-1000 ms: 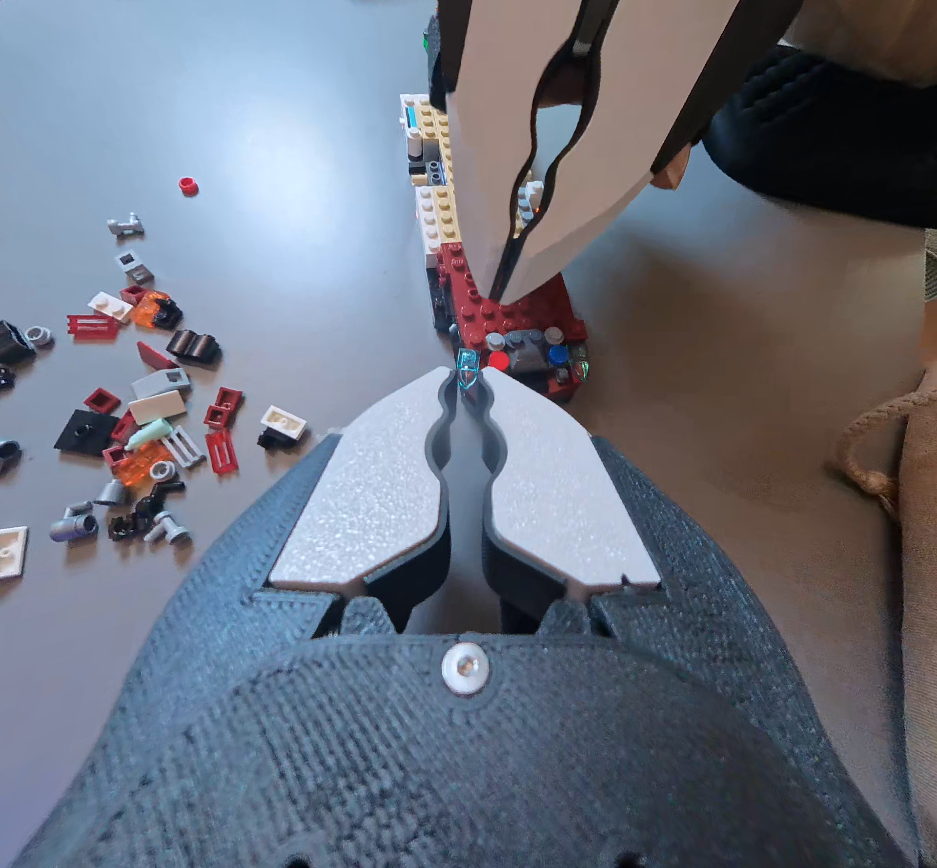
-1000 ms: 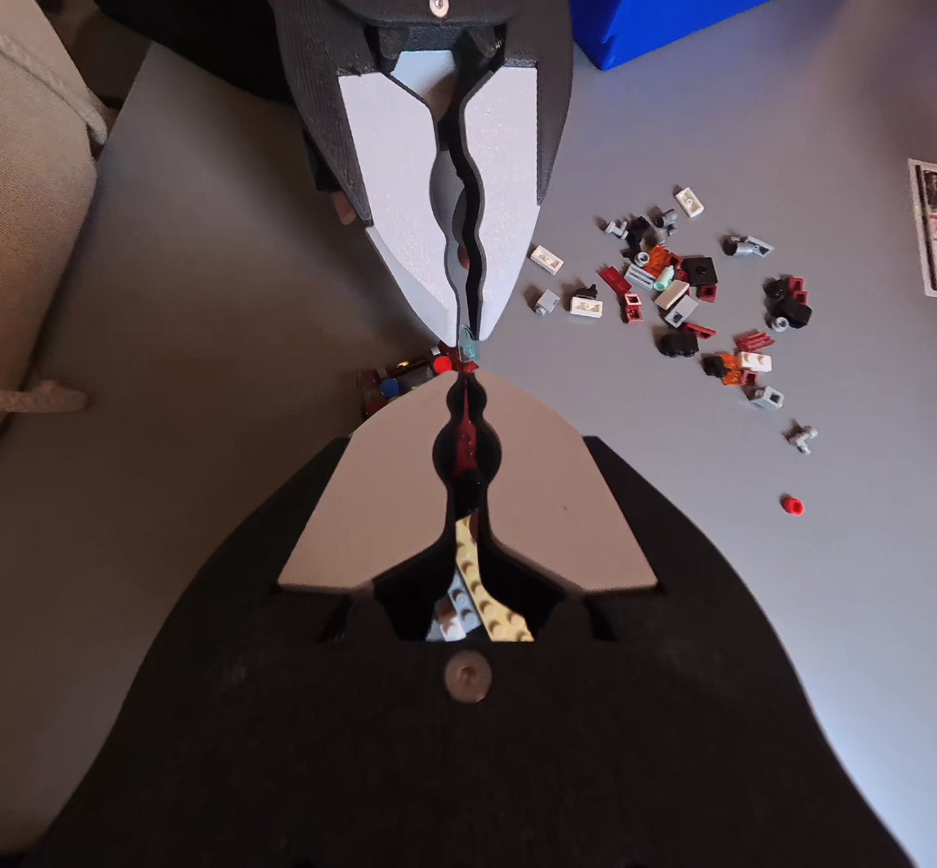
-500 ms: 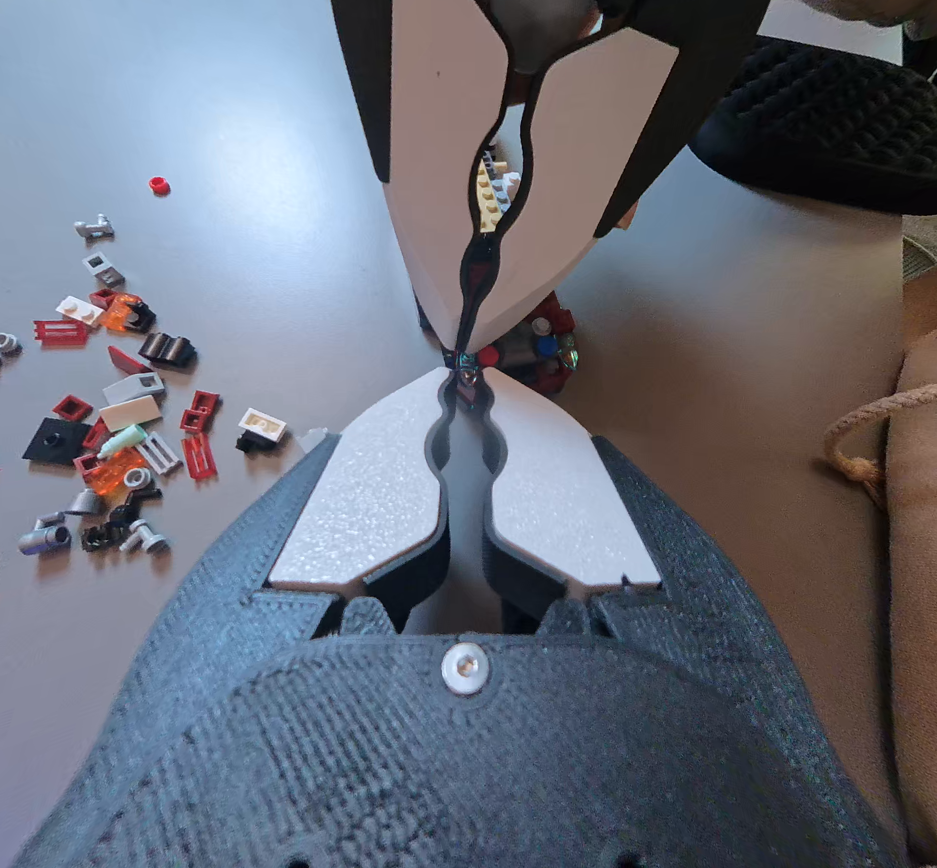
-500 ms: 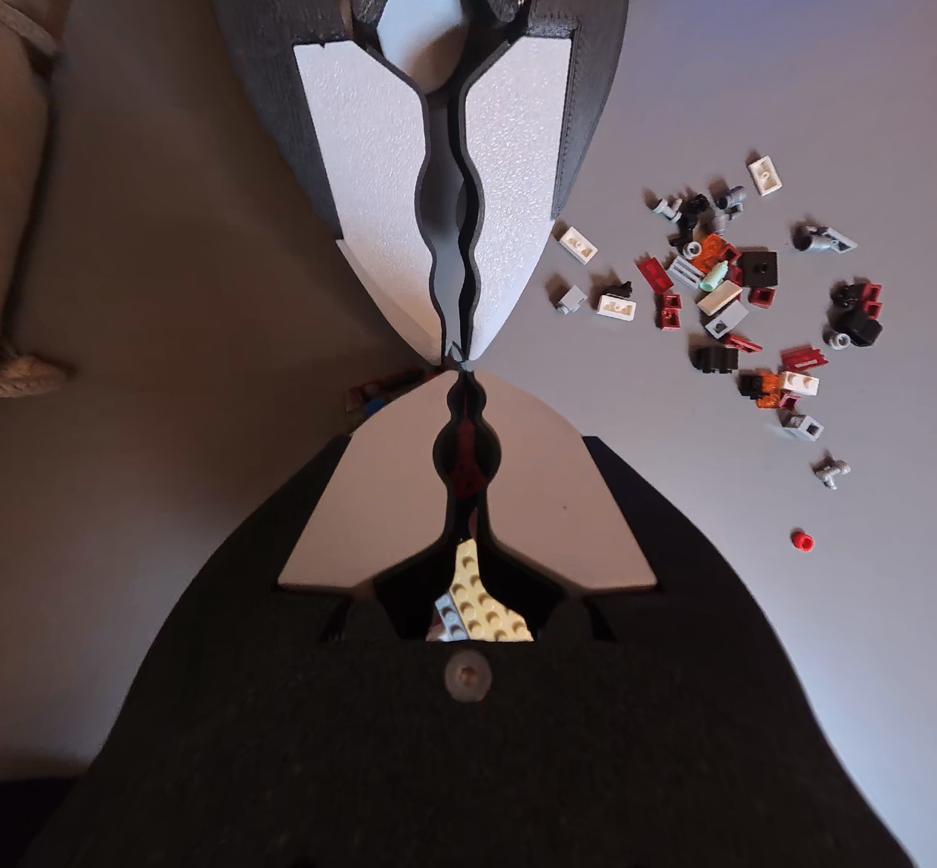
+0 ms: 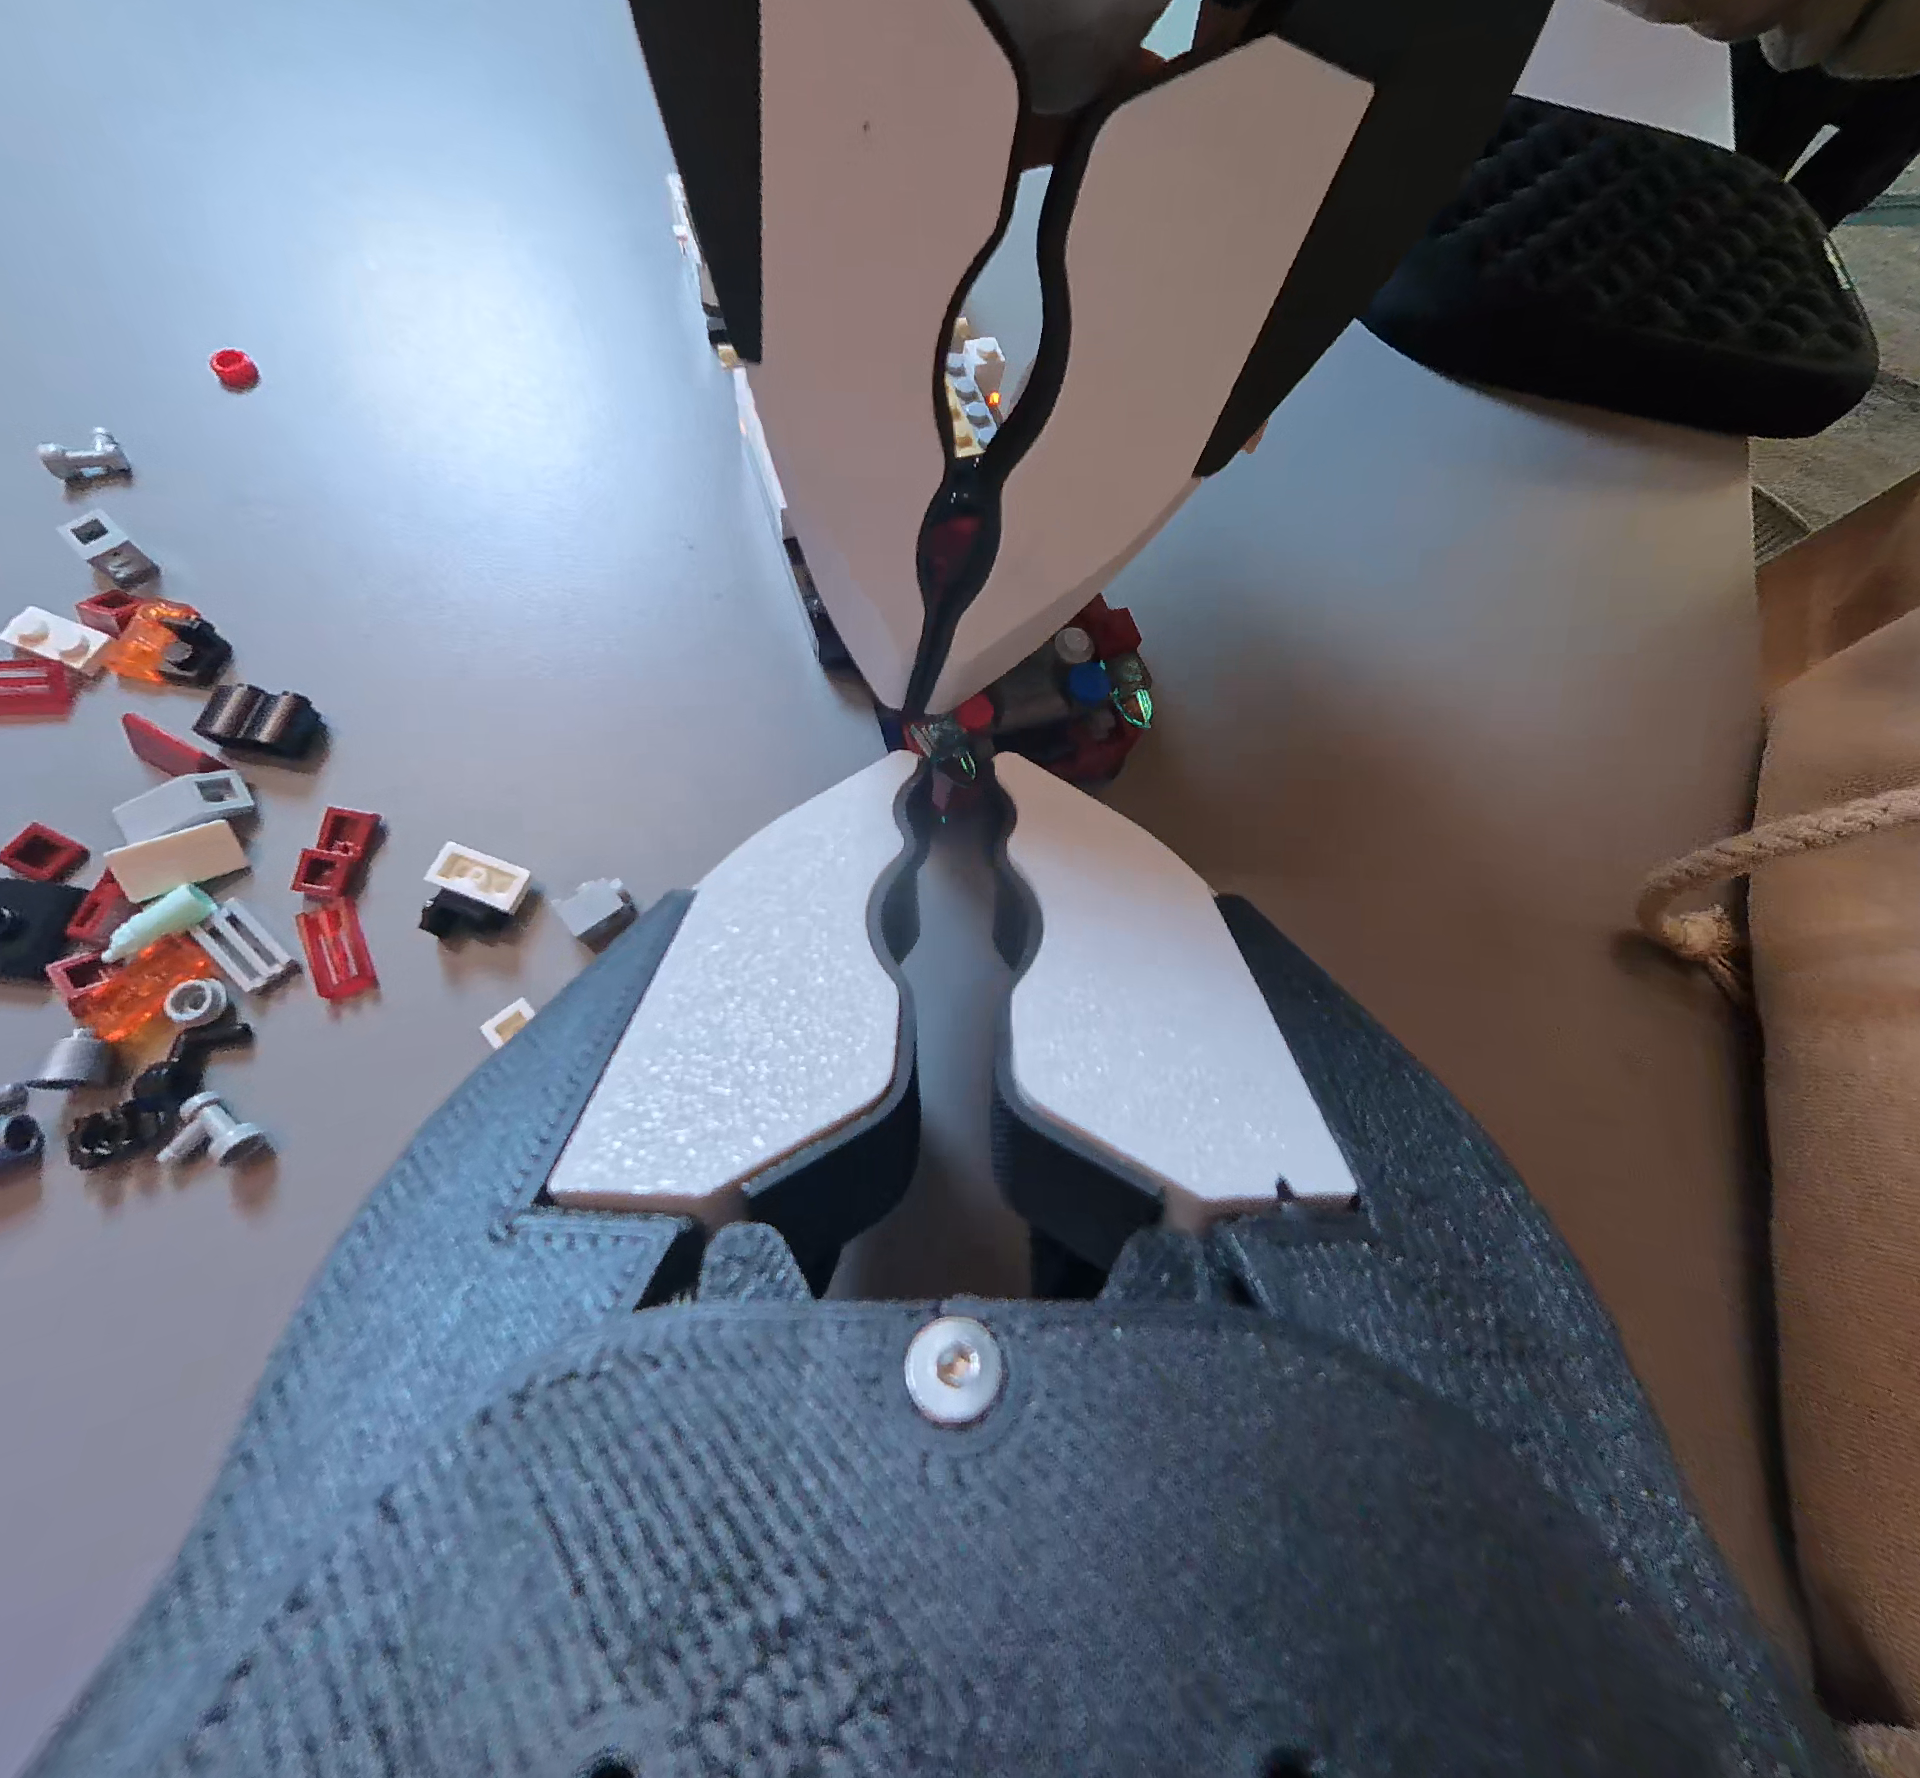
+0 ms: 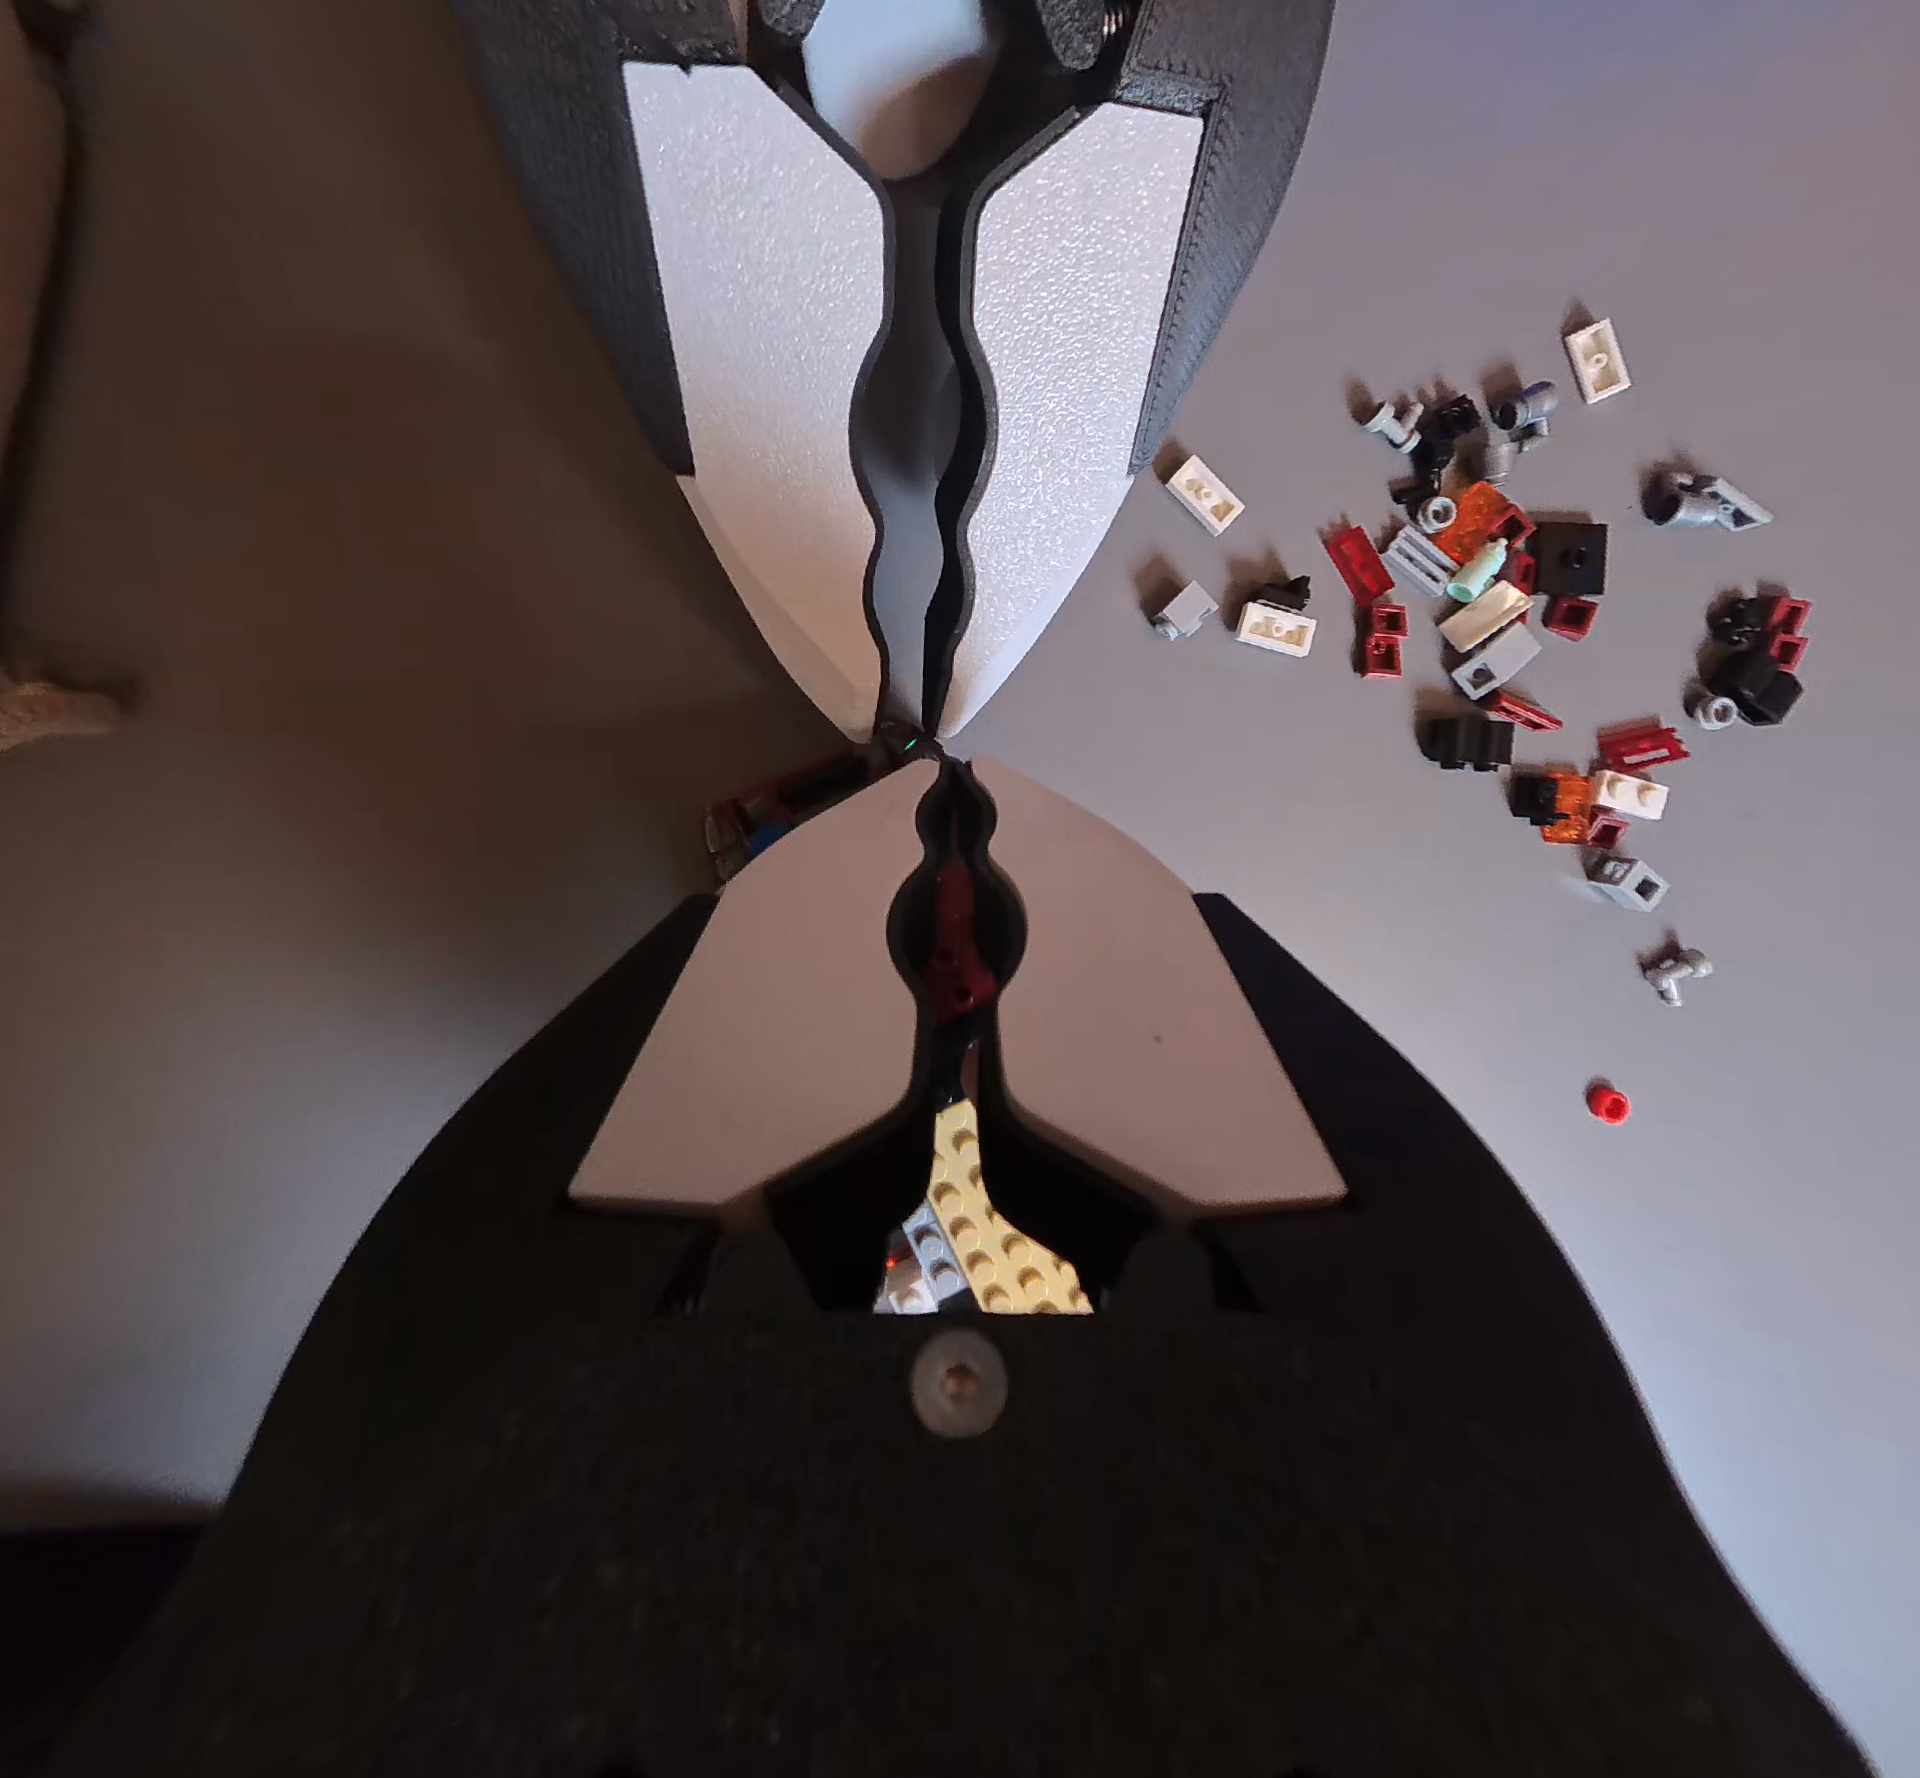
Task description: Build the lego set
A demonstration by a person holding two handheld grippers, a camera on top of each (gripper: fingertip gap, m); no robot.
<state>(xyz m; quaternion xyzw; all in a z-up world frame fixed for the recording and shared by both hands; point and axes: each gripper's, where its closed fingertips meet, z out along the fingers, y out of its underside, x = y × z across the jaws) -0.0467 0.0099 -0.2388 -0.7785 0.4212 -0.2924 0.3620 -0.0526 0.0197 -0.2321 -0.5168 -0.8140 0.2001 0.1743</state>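
The small clear teal-tinted piece point(image 5: 951, 760) sat right at the tips of the left gripper point(image 5: 951, 772), at 12 o'clock from its body, fingers point(image 5: 790, 980) standing a little apart w/ the piece between them. Couldn't tell if the pads actually pressed on it. It sat at the near end of a brick model point(image 5: 1081, 700), dark red base w/ red, blue and grey round studs on top, tan and white plates further back.

The right gripper point(image 5: 920, 705) came down from 12 o'clock, tips pressed together and meeting the left tips almost nose to nose, just above the clear piece. In its own view the right gripper point(image 6: 951, 764) had its fingers closed w/ the model's dark red and tan plates point(image 6: 987, 1240) seen thru the slot behind them; whether it pinched anything I couldn't tell.

Loose bricks point(image 5: 156, 855) lay scattered at 9 o'clock of the left gripper on the grey table point(image 5: 416, 222), well apart: red, black, white, orange bits, plus a lone red round stud point(image 5: 234, 367) at about 10. A black mesh seat point(image 5: 1631, 274) showed at 2 o'clock, beige fabric w/ a cord point(image 5: 1704, 897) at 3.
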